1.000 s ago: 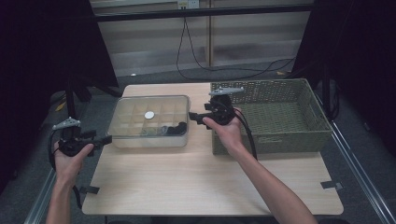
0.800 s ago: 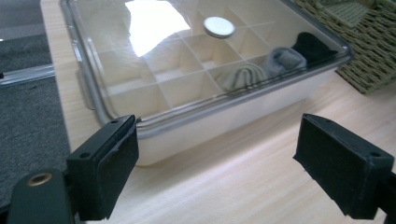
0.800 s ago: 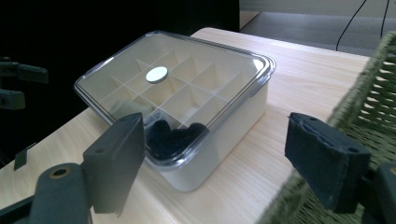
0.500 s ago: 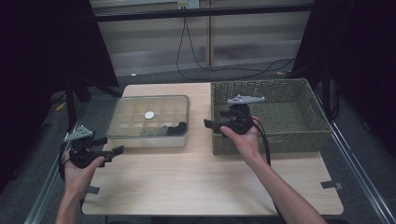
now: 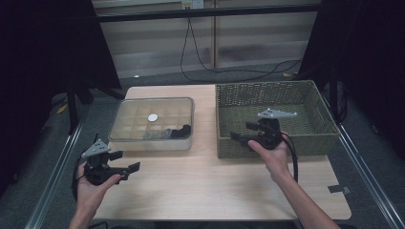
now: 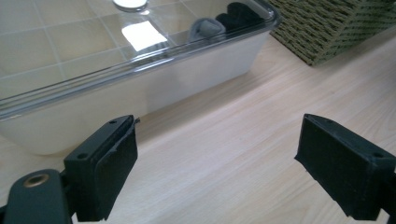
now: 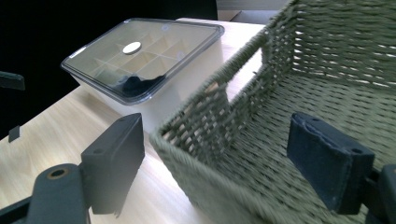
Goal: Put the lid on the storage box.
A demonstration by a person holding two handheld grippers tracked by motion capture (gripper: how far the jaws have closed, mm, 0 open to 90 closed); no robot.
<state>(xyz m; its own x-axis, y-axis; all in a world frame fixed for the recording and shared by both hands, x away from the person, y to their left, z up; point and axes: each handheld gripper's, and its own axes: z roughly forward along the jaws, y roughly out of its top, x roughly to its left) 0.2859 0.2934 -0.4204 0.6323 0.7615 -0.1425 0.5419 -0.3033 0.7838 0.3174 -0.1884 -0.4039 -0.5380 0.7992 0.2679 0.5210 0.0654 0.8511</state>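
Just beyond the gaping left gripper [image 5: 128,166] sits the clear box [image 5: 152,125]; the right gripper [image 5: 237,135], also gaping, straddles the basket [image 5: 315,100] corner.

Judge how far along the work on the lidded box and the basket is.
Done: nothing that shows. The lid sits on the clear compartment box, dark items inside, and the wicker basket looks empty. In hand: nothing; the left gripper and right gripper stand open, apart from the box. Left: probably opening it and moving items.
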